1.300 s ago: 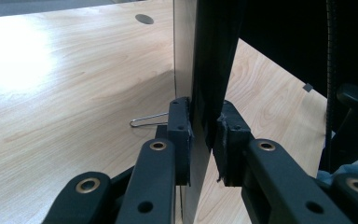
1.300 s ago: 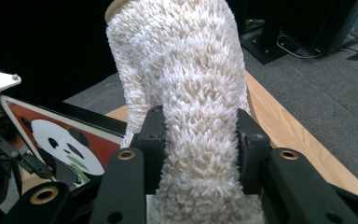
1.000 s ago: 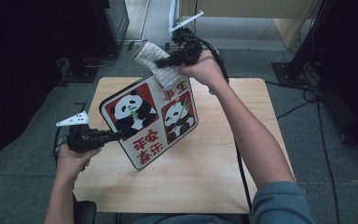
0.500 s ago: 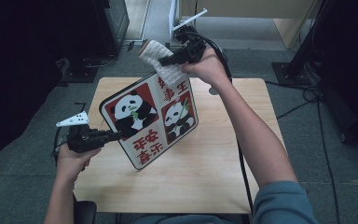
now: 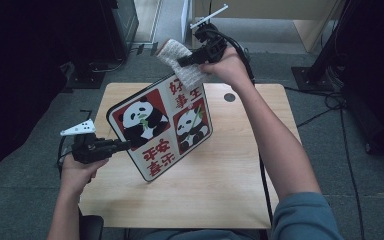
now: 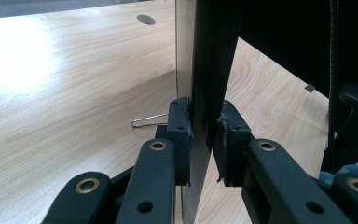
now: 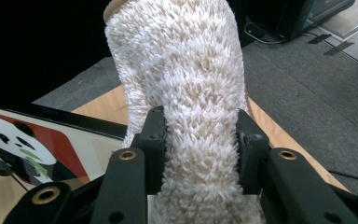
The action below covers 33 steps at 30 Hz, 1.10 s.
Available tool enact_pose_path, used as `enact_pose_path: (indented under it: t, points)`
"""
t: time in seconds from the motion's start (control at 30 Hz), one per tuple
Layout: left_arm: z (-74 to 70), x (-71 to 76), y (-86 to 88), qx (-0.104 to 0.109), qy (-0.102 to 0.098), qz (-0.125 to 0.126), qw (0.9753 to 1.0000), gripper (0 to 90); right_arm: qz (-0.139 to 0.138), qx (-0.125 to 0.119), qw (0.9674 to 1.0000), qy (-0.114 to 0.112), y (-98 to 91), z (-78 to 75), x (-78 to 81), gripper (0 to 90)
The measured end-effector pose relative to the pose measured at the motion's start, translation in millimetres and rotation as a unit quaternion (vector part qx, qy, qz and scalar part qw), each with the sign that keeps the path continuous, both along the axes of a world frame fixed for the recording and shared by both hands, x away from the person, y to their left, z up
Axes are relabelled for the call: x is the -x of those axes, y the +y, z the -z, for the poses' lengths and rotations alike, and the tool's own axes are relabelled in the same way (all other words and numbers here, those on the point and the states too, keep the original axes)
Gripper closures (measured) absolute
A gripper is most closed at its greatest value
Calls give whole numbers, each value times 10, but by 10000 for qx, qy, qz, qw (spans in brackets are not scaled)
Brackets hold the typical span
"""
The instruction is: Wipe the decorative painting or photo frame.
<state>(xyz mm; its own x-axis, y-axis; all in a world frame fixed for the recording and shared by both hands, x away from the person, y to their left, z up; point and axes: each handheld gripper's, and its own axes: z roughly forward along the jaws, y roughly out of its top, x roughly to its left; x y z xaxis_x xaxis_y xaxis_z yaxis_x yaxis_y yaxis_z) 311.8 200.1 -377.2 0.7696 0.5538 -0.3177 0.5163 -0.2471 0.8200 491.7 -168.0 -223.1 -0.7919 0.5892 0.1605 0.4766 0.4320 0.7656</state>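
A square panda board with red panels and red characters is held tilted above the wooden table. My left gripper is shut on its left edge; in the left gripper view the pads clamp the thin board edge-on. My right gripper is shut on a fluffy white cloth at the board's top corner. In the right gripper view the cloth bulges between the jaws, with the board below at the left.
A round cable hole sits in the table's far right part. A bent wire clip lies on the wood beside the board. Dark equipment and cables stand on the grey floor around the table.
The right gripper with the cloth has shifted slightly along the board's top corner. The left gripper and the board have stayed put.
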Motion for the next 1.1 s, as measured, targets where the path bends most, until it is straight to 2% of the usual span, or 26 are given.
enact_pose_path:
  t: [0.23,0.4,0.8,1.1]
  points:
    - [-1,0,-1,-7,1,-6,10000,788,83,24,10000,-7,-68,2,-38,634]
    - [0,-2,4,-10,-3,-5,10000,788,202,-13,9998,66,-156,15,-76,641]
    - [1,-7,10,-1,9,-31,10000,787,273,30,9996,68,-266,29,-91,654]
    - [-1,-13,9,-3,13,-58,10000,786,392,-4,9992,80,-387,93,-95,659]
